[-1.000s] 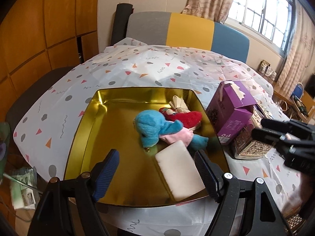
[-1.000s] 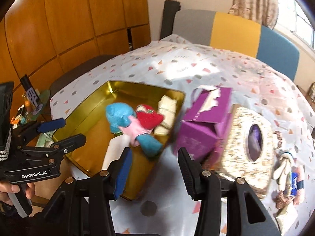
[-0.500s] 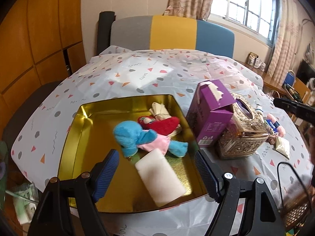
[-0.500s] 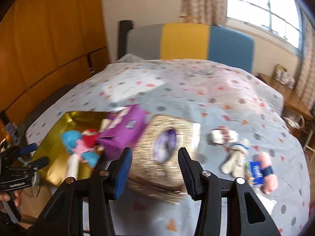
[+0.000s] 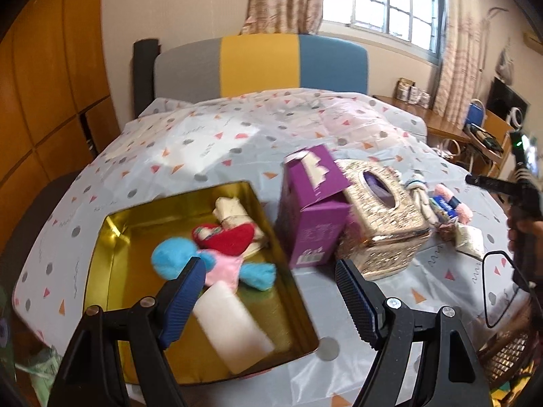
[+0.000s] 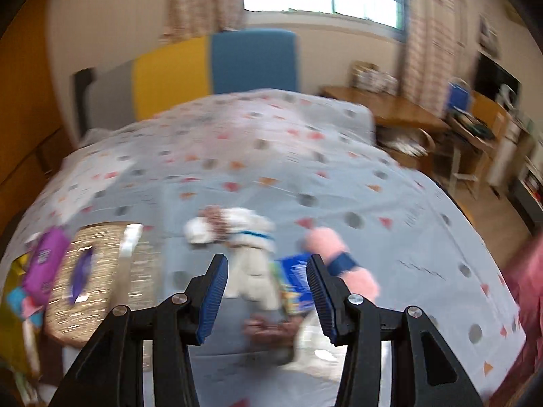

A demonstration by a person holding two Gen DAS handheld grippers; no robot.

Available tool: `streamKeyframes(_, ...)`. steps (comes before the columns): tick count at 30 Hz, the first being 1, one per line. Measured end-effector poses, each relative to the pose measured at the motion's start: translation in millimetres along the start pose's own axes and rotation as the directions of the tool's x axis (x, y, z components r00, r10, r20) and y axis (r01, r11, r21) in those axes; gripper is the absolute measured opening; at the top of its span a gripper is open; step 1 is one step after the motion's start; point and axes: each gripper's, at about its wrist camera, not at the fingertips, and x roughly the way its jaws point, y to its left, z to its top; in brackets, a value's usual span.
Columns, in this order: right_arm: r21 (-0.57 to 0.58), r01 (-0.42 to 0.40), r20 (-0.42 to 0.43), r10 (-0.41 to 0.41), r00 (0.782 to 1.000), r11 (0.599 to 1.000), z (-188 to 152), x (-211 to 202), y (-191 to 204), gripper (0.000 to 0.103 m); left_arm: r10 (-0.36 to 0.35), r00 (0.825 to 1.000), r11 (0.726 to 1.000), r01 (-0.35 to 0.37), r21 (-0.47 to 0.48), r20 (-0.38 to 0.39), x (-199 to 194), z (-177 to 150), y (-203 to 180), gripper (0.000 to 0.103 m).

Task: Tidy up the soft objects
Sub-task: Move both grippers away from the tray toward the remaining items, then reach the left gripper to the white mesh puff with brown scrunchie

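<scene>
A gold tray (image 5: 101,247) holds a blue and pink plush (image 5: 176,261), a red heart plush (image 5: 227,237), a cream cloth roll (image 5: 230,212) and a white sponge block (image 5: 234,329). My left gripper (image 5: 268,302) is open and empty, hovering over the tray's near right corner. My right gripper (image 6: 268,298) is open and empty, above a white plush toy (image 6: 247,247), a blue packet (image 6: 295,281) and a pink fuzzy toy (image 6: 342,264) on the tablecloth. The right wrist view is blurred.
A purple carton (image 5: 312,207) and a woven gold tissue box (image 5: 380,217) stand between the tray and the loose toys (image 5: 448,203). A grey, yellow and blue headboard (image 5: 261,64) lies behind. A wooden desk (image 6: 390,108) stands at right.
The right gripper swung right, from over the tray and purple carton to above the loose toys. The left view shifted right; the tray now sits lower left.
</scene>
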Motion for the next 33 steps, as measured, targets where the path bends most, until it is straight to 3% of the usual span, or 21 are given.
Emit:
streamKeyframes(4, 0.134, 0.07, -0.029, -0.067, 0.997, 0.989, -11, 19, -43, 0.049, -0.041, 0.998, 0.998, 0.04, 0.044, 0.039, -5, 19, -19, 0.08)
streamKeyframes(7, 0.248, 0.09, -0.094, -0.069, 0.993, 0.965, -21, 30, -72, 0.049, -0.074, 0.995, 0.994, 0.069, 0.08, 0.061, -5, 36, -37, 0.08)
streamKeyframes(10, 0.331, 0.087, -0.084, -0.062, 0.995, 0.94, -23, 28, -91, 0.049, -0.117, 0.991, 0.987, 0.109, 0.122, 0.062, -1, 55, -58, 0.08)
streamKeyframes(13, 0.375, 0.071, -0.083, -0.043, 0.996, 0.924, -26, 25, -99, 0.049, -0.154, 0.987, 0.975, 0.145, 0.169, 0.041, 13, 76, -84, 0.08)
streamKeyframes(19, 0.392, 0.041, -0.088, -0.007, 0.996, 0.919, -26, 26, -100, 0.049, -0.205, 0.976, 0.949, 0.215, 0.229, -0.071, 55, 113, -139, 0.08)
streamKeyframes(24, 0.406, 0.01, -0.083, 0.025, 0.996, 0.914, -26, 26, -99, 0.049, -0.179, 0.975, 0.934, 0.21, 0.288, -0.13, 97, 142, -183, 0.079)
streamKeyframes(28, 0.431, -0.018, -0.079, 0.058, 0.995, 0.902, -27, 25, -103, 0.049, -0.143, 0.961, 0.926, 0.215, 0.311, -0.237, 149, 159, -211, 0.076)
streamKeyframes(33, 0.459, -0.057, -0.07, 0.101, 0.992, 0.886, -28, 25, -106, 0.049, -0.071, 0.952, 0.92, 0.178, 0.349, -0.298, 203, 172, -239, 0.075)
